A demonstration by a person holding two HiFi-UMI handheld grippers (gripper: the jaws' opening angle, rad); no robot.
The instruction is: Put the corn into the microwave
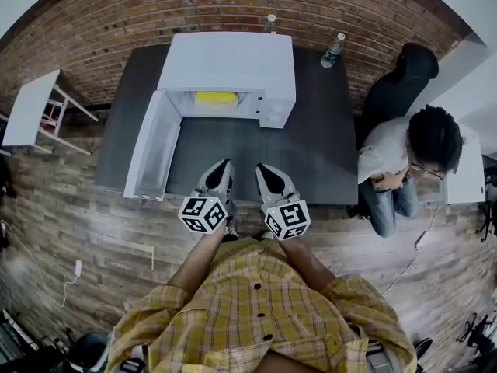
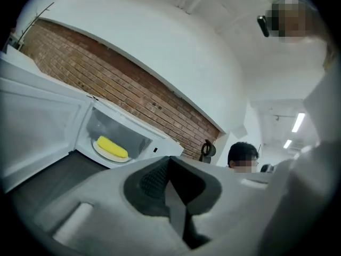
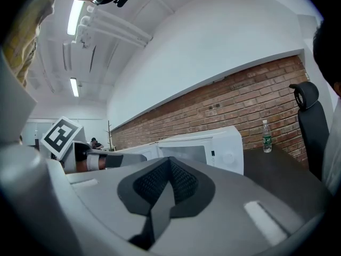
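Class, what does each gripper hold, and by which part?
Nothing: left gripper and right gripper are shut, empty; the corn lies in the microwave.

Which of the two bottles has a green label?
The right-hand bottle, standing right of the microwave. The other bottle, behind the microwave, shows no green.

Head view overhead; gripper views toward microwave (image 1: pixel 227 62)

One microwave (image 1: pixel 229 64), one corn (image 1: pixel 215 98), two bottles (image 1: pixel 333 50) (image 1: pixel 270 23), one chair (image 1: pixel 404 76), two claws (image 1: pixel 225 164) (image 1: pixel 262 169).
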